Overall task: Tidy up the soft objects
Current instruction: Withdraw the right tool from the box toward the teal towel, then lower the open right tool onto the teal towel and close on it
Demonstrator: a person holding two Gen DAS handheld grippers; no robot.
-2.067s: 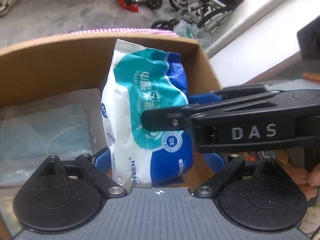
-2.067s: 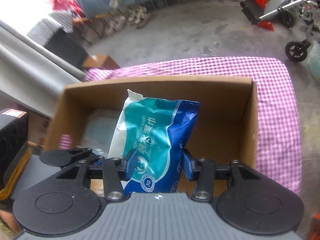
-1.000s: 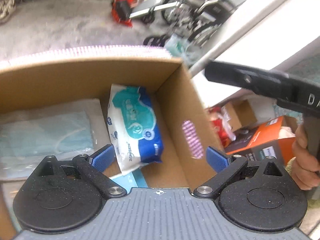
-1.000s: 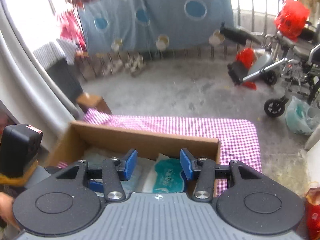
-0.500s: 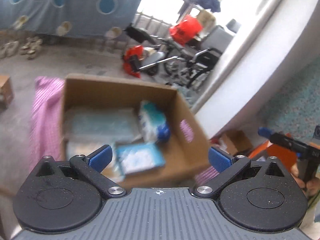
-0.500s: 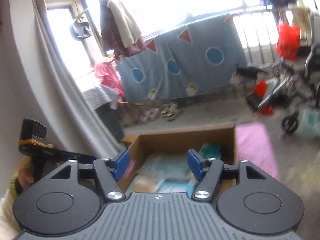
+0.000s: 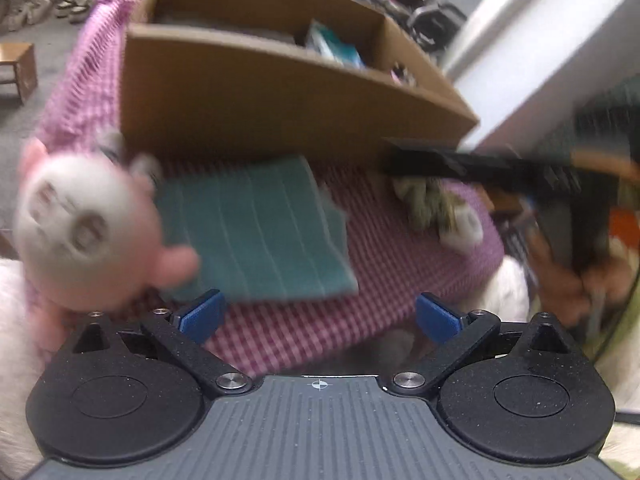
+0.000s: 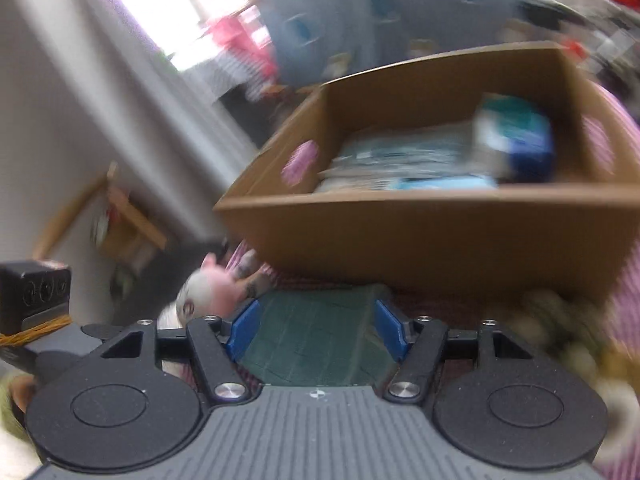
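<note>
Below, both wrist views are smeared by motion blur. Left wrist view: the left gripper [image 7: 318, 314] has its blue pads spread wide with nothing between them, above the pink-and-white checked tablecloth [image 7: 304, 328]. A folded green cloth [image 7: 260, 236] with pale stripes lies flat on the tablecloth, just in front of the near wall of the cardboard box [image 7: 256, 108]. To the left of the cloth is a pink plush toy [image 7: 84, 228] with a white face, one limb touching or overlapping the cloth's left edge. To the right of the cloth, apart from it, lies an olive and cream plush toy [image 7: 440, 212]. The black arm of the right gripper [image 7: 472, 166] crosses above that toy, and a hand [image 7: 576, 284] holds its handle at the right edge. Inside the box a teal packet [image 7: 332, 46] is partly visible.

Right wrist view: the right gripper [image 8: 318, 332] has just eased its jaws slightly closer; they stand partly apart, with the green cloth [image 8: 316, 344] seen between the pads, which do not visibly press on it. The pink plush toy [image 8: 212, 288] sits left of the cloth. The cardboard box [image 8: 420, 232] behind holds a stack of pale blue packets [image 8: 400, 160] and a wet-wipes pack [image 8: 516, 140] in teal, white and blue.
</note>
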